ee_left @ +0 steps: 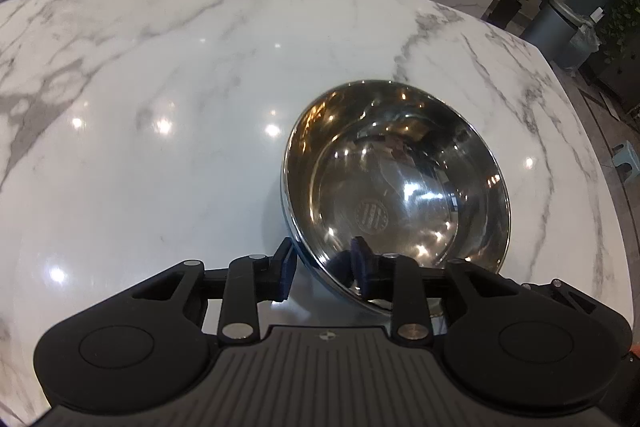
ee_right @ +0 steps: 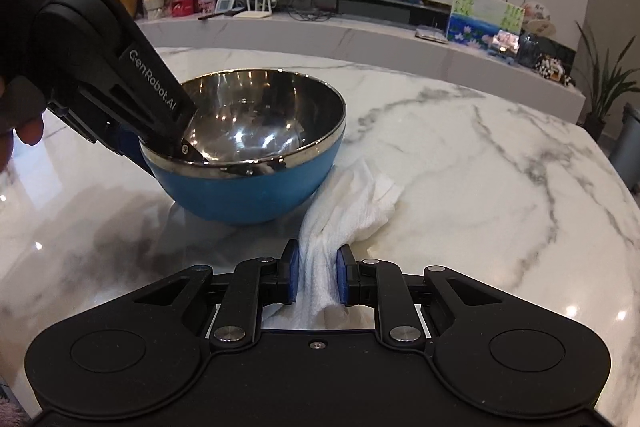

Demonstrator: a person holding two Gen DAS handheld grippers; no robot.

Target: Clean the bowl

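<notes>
A bowl [ee_left: 400, 183], shiny steel inside and blue outside, stands on the white marble table [ee_left: 160, 107]. In the left wrist view my left gripper [ee_left: 324, 267] straddles its near rim, one finger inside and one outside, with a clear gap between the pads, so it is open. The right wrist view shows the bowl [ee_right: 248, 187] with the left gripper [ee_right: 192, 151] at its left rim. My right gripper [ee_right: 317, 279] is shut on a white paper towel [ee_right: 348, 211], which lies on the table just right of the bowl.
A long marble shelf [ee_right: 360, 35] with pictures, boxes and a router runs behind the table. A potted plant [ee_right: 600, 87] and a grey bin [ee_left: 556, 31] stand past the table's right edge [ee_right: 624, 187].
</notes>
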